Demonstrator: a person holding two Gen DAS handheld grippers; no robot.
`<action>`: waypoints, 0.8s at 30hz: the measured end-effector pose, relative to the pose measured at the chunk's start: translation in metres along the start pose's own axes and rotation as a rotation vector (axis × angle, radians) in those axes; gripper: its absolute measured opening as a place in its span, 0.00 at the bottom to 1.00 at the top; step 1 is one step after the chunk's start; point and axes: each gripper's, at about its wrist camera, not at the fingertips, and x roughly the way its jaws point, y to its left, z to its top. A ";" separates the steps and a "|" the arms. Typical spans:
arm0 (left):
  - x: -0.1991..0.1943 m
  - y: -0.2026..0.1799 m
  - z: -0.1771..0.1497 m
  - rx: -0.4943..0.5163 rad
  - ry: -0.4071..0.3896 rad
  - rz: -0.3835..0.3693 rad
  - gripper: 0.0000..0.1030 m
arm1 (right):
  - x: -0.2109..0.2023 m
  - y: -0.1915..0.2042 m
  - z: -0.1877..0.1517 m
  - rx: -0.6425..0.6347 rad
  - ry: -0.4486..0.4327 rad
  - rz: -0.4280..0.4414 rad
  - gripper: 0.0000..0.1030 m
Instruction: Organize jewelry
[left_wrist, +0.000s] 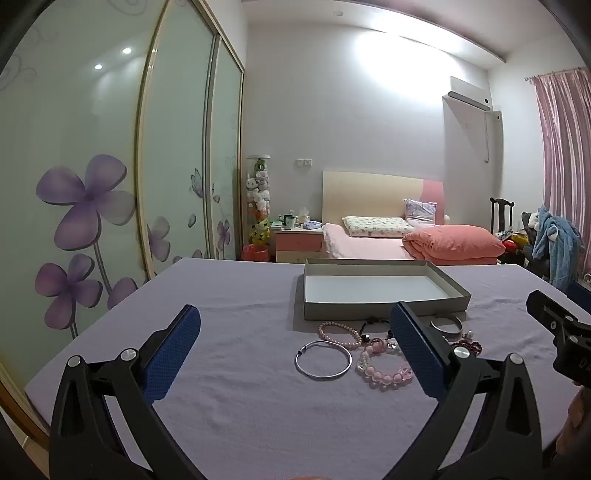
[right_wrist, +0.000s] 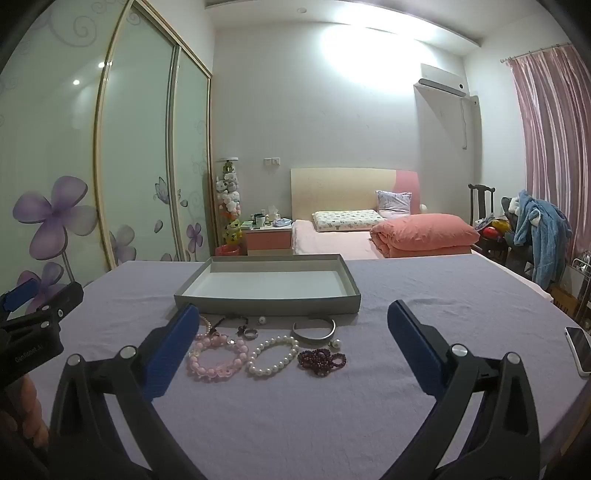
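Observation:
Jewelry lies on a lilac tablecloth in front of a shallow grey tray (left_wrist: 384, 309) (right_wrist: 266, 306) with a white floor and nothing in it. Among the pieces are a thin silver bangle (left_wrist: 323, 359), a pink bead bracelet (left_wrist: 384, 369) (right_wrist: 217, 356), a white pearl bracelet (right_wrist: 272, 355), a dark red bead bracelet (right_wrist: 321, 360), a wide silver cuff (right_wrist: 314, 330) and a small ring (right_wrist: 250, 333). My left gripper (left_wrist: 295, 317) stands open above the cloth, short of the jewelry. My right gripper (right_wrist: 293, 314) is open too, holding nothing.
A white phone (right_wrist: 580, 349) lies at the table's right edge. Behind the table are a pink bed (right_wrist: 369, 236), a nightstand (right_wrist: 267, 236), a sliding wardrobe with flower prints (left_wrist: 92, 203) and a chair piled with clothes (right_wrist: 535, 229).

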 end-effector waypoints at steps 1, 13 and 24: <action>0.000 0.000 0.000 -0.003 0.000 -0.001 0.98 | 0.000 0.000 0.000 0.000 0.000 0.000 0.96; 0.000 0.000 0.000 -0.002 0.000 -0.001 0.98 | 0.000 0.000 0.000 0.000 0.000 -0.001 0.96; 0.000 0.000 0.000 -0.002 0.001 -0.001 0.98 | -0.001 -0.001 -0.001 0.002 0.001 0.000 0.96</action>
